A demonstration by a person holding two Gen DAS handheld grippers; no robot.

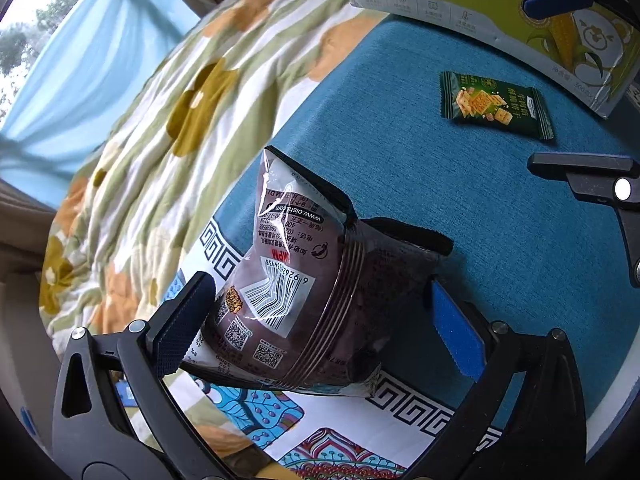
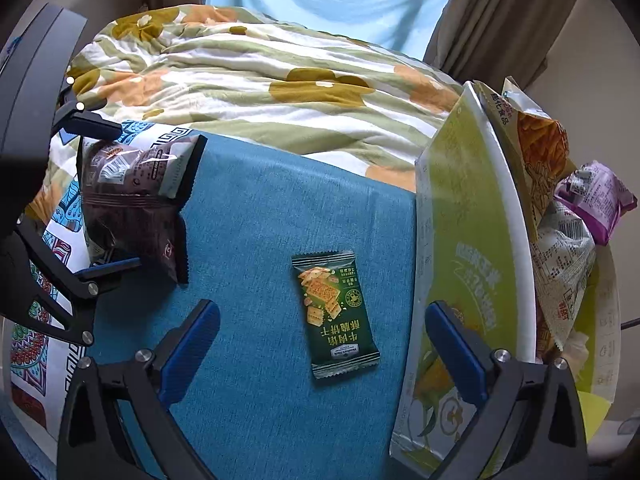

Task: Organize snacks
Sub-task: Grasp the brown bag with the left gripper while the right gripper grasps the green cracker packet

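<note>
A dark brown snack bag [image 1: 304,292] lies at the edge of the blue cloth surface [image 1: 460,208]. My left gripper [image 1: 320,320] is open around it, with the left pad touching the bag and the right pad a little apart. The bag also shows in the right wrist view [image 2: 132,200], between the left gripper's fingers. A small green cracker packet [image 2: 334,312] lies flat on the blue cloth, ahead of and between the fingers of my open right gripper [image 2: 324,344]. It also shows in the left wrist view [image 1: 496,104].
A yellow-green cardboard box [image 2: 460,260] stands at the right, holding several snack bags [image 2: 560,220], including a purple one [image 2: 600,196]. The box also shows in the left wrist view [image 1: 500,12]. A floral quilt [image 2: 260,88] lies behind the cloth. A patterned sheet [image 1: 360,432] lies under the cloth's near edge.
</note>
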